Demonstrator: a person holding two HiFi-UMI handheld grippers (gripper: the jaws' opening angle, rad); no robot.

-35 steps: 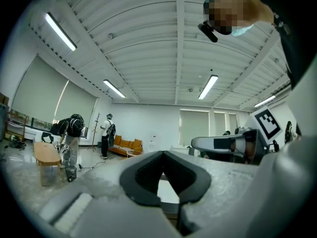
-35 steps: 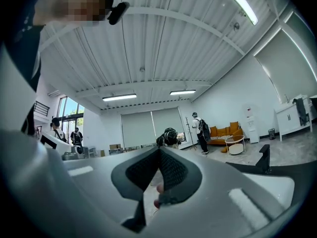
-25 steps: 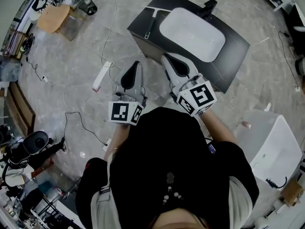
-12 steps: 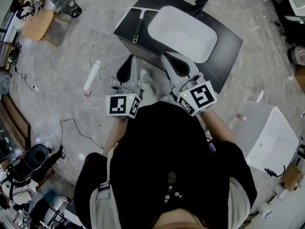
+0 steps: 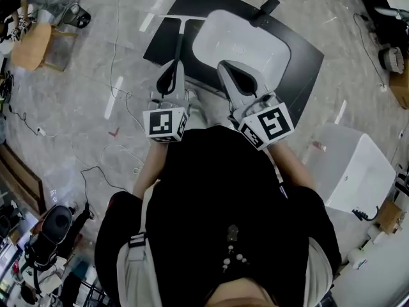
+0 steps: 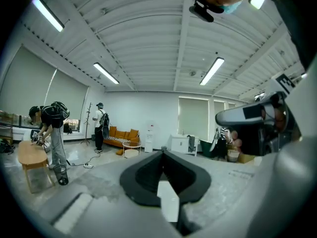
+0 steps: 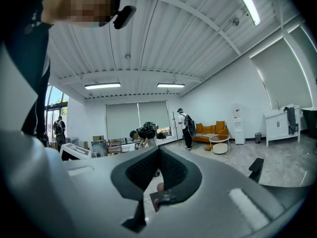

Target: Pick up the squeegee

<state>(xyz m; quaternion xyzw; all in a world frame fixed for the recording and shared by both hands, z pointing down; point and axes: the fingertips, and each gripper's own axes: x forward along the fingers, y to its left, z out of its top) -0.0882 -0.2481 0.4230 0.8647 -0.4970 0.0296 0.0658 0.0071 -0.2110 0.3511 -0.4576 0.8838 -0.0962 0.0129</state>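
The squeegee [image 5: 180, 37] lies flat on the left end of the black counter [image 5: 300, 62], with its blade at the far side and its thin handle pointing toward me. My left gripper [image 5: 175, 64] is shut and empty, its tip at the counter's near edge just short of the handle's end. My right gripper [image 5: 223, 64] is also shut and empty, over the near rim of the white sink basin [image 5: 239, 40]. The left gripper view has the left gripper [image 6: 162, 152] aimed level across the room. The right gripper view shows the right gripper [image 7: 158, 149] the same way. Neither gripper view shows the squeegee.
A black faucet [image 5: 265, 6] stands at the basin's far side. A white box [image 5: 354, 171] sits on the floor at the right. Cables [image 5: 115, 75] run over the marble floor at the left, past a wooden stool [image 5: 29, 43]. People [image 6: 49, 133] stand far off.
The counter has come nearer and both grippers have moved forward to it. The left tip now reaches the counter's edge below the squeegee handle. Both jaws stay closed.
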